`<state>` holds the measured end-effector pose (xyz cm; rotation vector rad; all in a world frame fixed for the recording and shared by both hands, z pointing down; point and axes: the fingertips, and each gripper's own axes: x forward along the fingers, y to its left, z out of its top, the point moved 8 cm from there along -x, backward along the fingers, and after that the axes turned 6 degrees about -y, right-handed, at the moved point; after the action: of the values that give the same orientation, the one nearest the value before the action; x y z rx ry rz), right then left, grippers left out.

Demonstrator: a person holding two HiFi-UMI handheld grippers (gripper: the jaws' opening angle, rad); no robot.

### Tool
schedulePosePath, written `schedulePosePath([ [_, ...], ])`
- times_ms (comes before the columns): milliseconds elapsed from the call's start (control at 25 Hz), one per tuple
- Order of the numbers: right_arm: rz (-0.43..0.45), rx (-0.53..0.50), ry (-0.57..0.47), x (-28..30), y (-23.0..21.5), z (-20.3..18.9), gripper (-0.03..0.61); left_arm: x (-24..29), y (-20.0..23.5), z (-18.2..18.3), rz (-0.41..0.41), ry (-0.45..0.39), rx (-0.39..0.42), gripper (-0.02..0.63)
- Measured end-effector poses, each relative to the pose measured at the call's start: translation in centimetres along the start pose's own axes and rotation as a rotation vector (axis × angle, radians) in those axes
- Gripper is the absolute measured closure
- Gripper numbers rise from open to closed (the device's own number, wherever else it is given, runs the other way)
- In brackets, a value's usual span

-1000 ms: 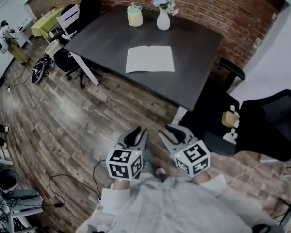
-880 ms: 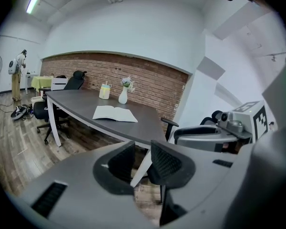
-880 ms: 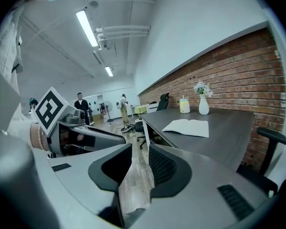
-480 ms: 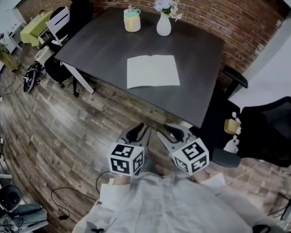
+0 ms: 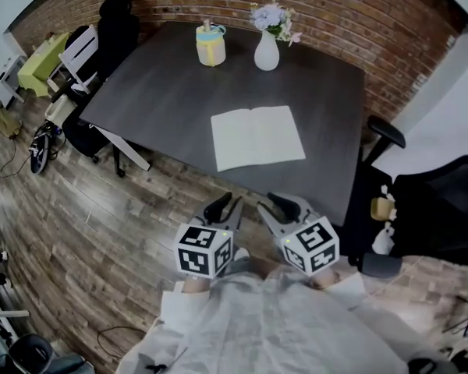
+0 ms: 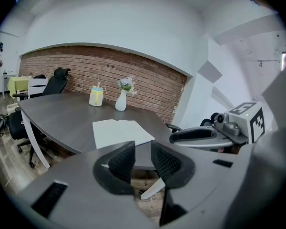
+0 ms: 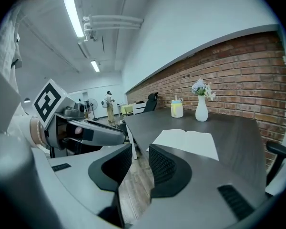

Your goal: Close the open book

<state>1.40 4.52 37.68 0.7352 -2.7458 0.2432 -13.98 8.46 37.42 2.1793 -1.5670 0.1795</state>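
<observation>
An open white book (image 5: pixel 257 137) lies flat on the dark table (image 5: pixel 164 84), near its front edge; it also shows as the book (image 6: pixel 120 131) and the book (image 7: pixel 188 141) in the two gripper views. My left gripper (image 5: pixel 222 206) and right gripper (image 5: pixel 277 205) are held side by side close to my body, short of the table edge and pointing at the book. Both stand open with a narrow gap and nothing between the jaws. The left gripper (image 6: pixel 142 151) sees the right gripper (image 6: pixel 200 135) beside it. The right gripper (image 7: pixel 140 156) sees the left gripper (image 7: pixel 86 132).
A white vase with flowers (image 5: pixel 267 51) and a yellow cup (image 5: pixel 210 44) stand at the table's far side by the brick wall. Black office chairs (image 5: pixel 444 201) sit at the right, with more chairs (image 5: pixel 113 14) at the far left. Wood floor lies between me and the table.
Both grippers have come closer to the table together with my body. The book and table now sit nearer and lower in the head view. The jaws have kept their gap.
</observation>
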Motion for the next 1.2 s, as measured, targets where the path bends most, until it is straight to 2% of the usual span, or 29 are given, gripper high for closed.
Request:
schedulePosePath([
  [240,-0.048,0.013,0.035,2.4,-0.6,0.2,0.472,1.5,2.9,0.4,-0.045,0.025,-0.008,0.528],
  [600,-0.058,0.034,0.138,3.5,-0.9,-1.2,0.472,3.0,4.4,-1.5,-0.074,0.069,-0.091,0.528],
  [760,-0.043,0.036,0.149,4.1,-1.3,-1.2,0.473,3.2,4.9,-1.8,-0.057,0.075,-0.111,0.528],
  [960,-0.019,0.027,0.143,6.3,-2.9,-0.5,0.474,3.7,6.2,-1.0,-0.027,0.073,-0.098,0.528],
  [1200,0.016,-0.01,0.133,8.9,-5.4,1.4,0.473,5.0,7.4,-0.1,0.023,0.073,-0.108,0.528],
])
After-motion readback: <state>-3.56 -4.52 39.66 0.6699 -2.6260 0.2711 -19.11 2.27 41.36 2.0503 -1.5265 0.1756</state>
